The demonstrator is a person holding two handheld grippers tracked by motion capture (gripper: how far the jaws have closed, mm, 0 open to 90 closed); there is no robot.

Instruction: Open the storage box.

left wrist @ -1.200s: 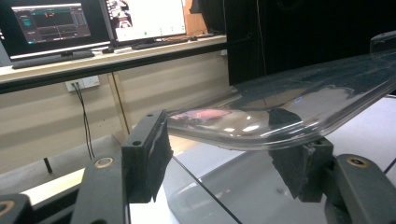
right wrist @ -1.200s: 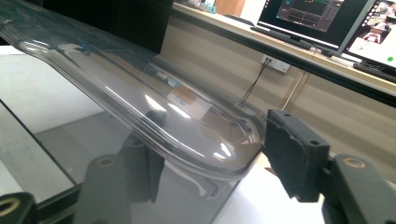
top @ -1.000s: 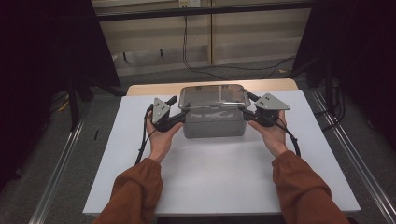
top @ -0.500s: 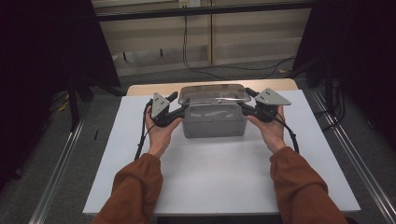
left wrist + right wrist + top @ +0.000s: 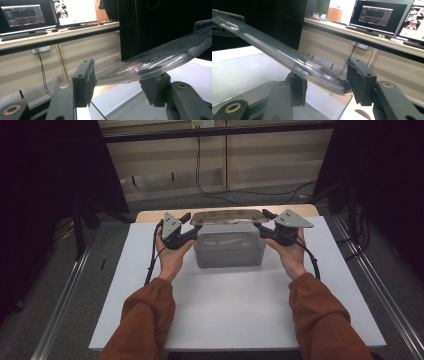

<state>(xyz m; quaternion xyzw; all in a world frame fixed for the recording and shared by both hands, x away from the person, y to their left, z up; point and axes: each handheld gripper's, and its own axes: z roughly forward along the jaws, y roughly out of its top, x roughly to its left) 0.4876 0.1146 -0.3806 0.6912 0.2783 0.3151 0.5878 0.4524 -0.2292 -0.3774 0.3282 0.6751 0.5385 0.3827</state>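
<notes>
Two grippers' jaws just closing, pinching clear lid (image 5: 227, 217) ends above grey box (image 5: 229, 248), no readable writing

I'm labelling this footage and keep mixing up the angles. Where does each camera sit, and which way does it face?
High view: above the person's side, facing forward and down on the white table; both sleeved forearms, left gripper and right gripper flank the grey box.
Left gripper view: rides that gripper, facing along its jaws at the clear lid, monitors beyond.
Right gripper view: rides the right gripper, facing the lid's other end.
Shared: the lid, seen in all views.
</notes>
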